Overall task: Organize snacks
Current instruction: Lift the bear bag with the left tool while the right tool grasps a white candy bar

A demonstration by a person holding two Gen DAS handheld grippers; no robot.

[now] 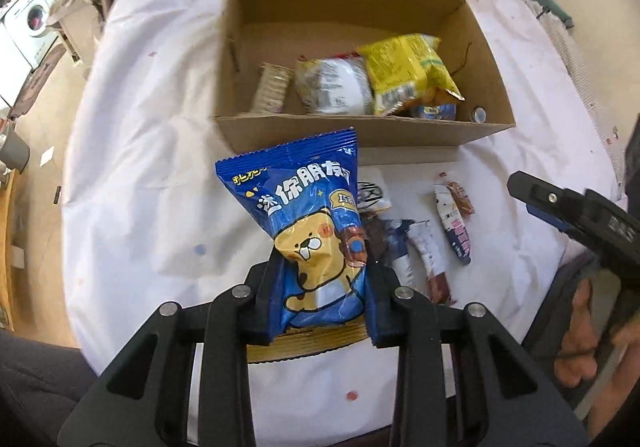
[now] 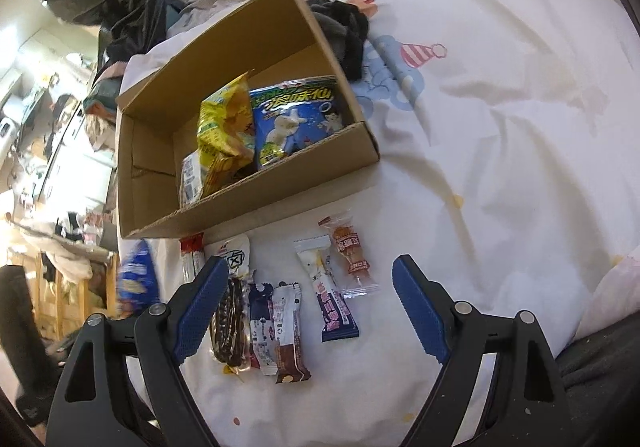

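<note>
jaws of the left gripper (image 1: 322, 299) are clamped on the blue snack bag (image 1: 308, 231), long axis pointing toward the cardboard box (image 1: 360, 129) at upper centre, its near wall just beyond the bag's top edge. free floor space probably lies at the box's left. right gripper (image 2: 308, 307) hangs spread, empty, above the small snack bars (image 2: 280, 323).

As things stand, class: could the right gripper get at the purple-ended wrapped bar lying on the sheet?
Probably yes. The right gripper is open, holds nothing, and the purple-ended bar lies uncovered between its fingers, apart from its neighbours.
</note>
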